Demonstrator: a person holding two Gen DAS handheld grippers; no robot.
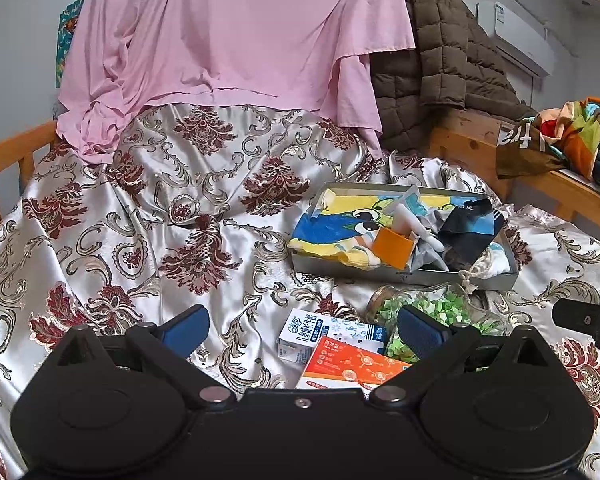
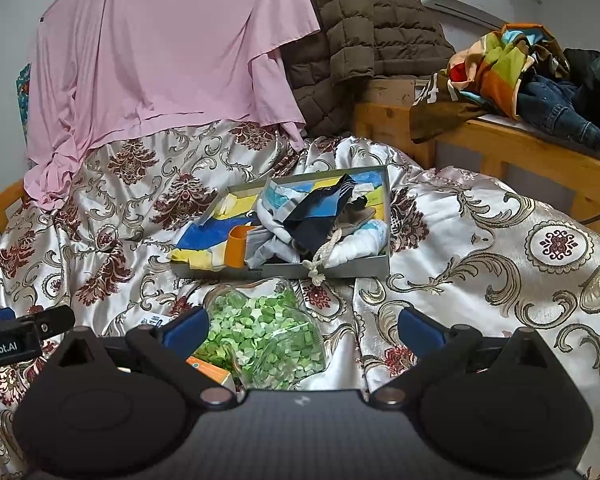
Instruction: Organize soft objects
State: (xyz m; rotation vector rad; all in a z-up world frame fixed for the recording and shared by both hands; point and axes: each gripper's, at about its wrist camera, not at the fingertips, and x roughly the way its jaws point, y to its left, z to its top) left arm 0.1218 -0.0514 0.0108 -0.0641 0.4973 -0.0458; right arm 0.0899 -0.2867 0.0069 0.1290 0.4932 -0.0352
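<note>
A shallow grey box [image 1: 404, 275] [image 2: 284, 270] lies on the satin bedspread. It holds soft things: a blue-and-yellow cartoon cloth [image 1: 332, 228] [image 2: 204, 240], a dark sock [image 1: 466, 224] [image 2: 320, 216], white cloth [image 2: 360, 246] and an orange cup [image 1: 392, 246] [image 2: 236, 246]. My left gripper [image 1: 304, 330] is open and empty, hovering over two cartons. My right gripper [image 2: 304, 330] is open and empty above a glass jar of green paper pieces [image 2: 264, 332] [image 1: 428, 308].
A milk carton [image 1: 316, 330] and an orange-white box [image 1: 352, 364] lie in front of the grey box. A pink sheet [image 1: 228, 40] and brown quilted jacket [image 1: 440, 60] hang behind. Wooden rails [image 2: 520, 148] with piled clothes [image 2: 512, 68] stand at right.
</note>
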